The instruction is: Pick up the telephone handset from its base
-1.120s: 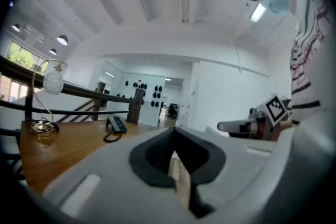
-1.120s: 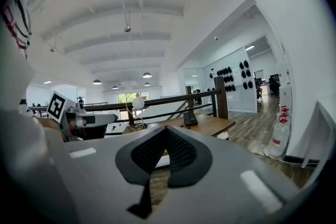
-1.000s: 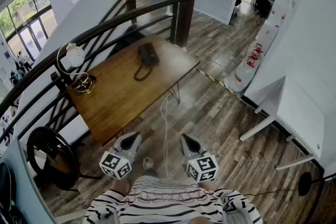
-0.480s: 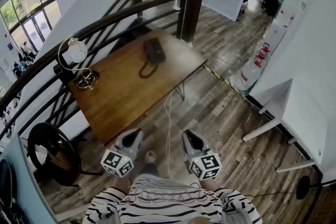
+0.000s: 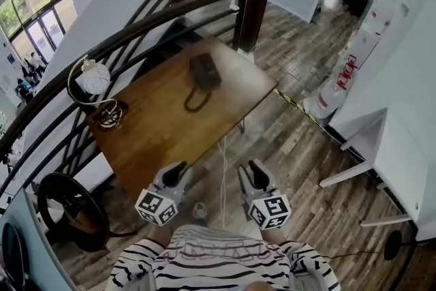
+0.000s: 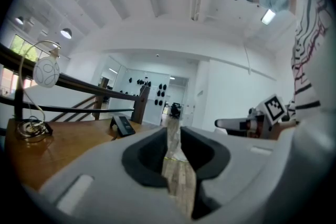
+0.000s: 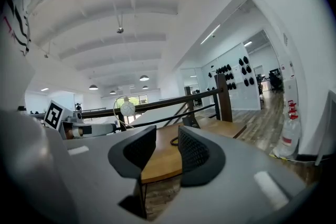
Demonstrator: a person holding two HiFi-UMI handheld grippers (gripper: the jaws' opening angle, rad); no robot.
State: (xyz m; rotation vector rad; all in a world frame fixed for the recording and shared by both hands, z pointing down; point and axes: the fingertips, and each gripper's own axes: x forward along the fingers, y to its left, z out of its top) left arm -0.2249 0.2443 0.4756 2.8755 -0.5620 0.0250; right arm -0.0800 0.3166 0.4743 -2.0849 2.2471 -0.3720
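Both grippers sit closer to the wooden table (image 5: 153, 136) than a second ago. Our left gripper (image 5: 178, 170) and right gripper (image 5: 257, 171) have just been opening their jaws, nothing between them. We see the telephone (image 5: 204, 70) near the table's far end, well apart from both.

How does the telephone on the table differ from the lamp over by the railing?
The telephone is dark and sits low near the table's far middle; the lamp is a white globe hung from a curved metal arm, standing tall at the left edge. The telephone trails a looped dark cord; the lamp stands on a round base. Both rest on the wooden table.
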